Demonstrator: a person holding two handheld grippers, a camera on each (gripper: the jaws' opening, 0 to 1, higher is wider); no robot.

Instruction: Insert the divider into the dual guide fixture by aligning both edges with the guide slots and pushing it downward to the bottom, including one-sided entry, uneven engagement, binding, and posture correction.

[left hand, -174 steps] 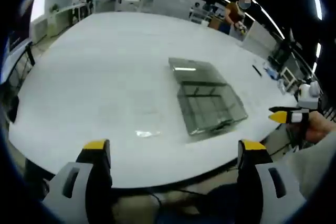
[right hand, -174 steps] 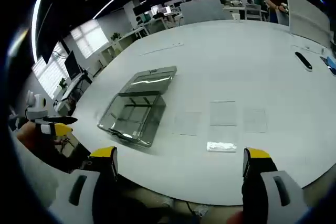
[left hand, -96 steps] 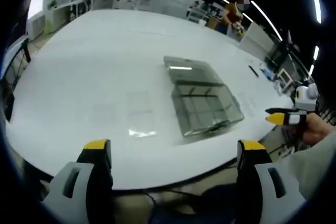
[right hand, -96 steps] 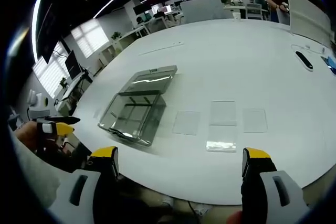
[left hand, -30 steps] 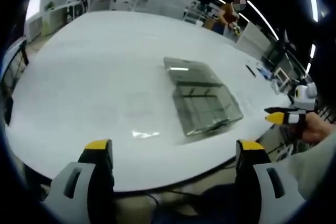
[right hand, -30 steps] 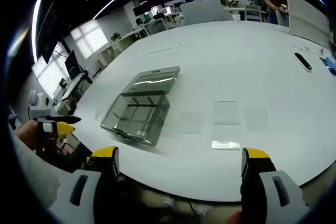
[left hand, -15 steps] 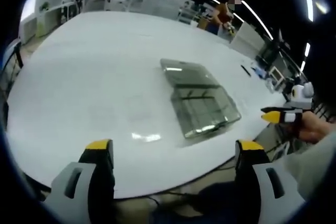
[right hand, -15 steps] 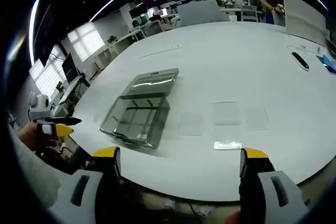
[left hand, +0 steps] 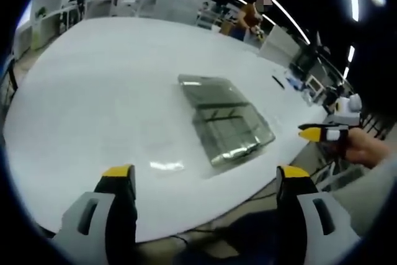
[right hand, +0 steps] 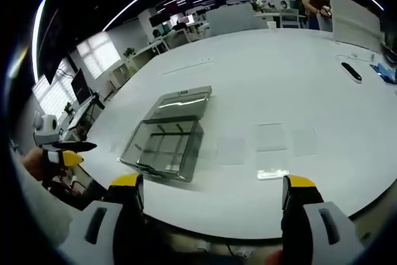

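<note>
Hovering tongs (right hand: 208,193) agape, fixture (right hand: 166,141) near table (right hand: 260,72) edge

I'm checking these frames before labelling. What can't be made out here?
- Guide slots in the fixture: right gripper view, too small, clear walls glare.
- Dividers: right gripper view, transparent, edges faint.
- Dividers, left gripper view: blurred, washed out on the table.

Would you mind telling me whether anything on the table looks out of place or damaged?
Nothing stands out. The clear fixture sits flat on the white table, with flat clear dividers lying beside it. Both grippers hang open before the table edge.
</note>
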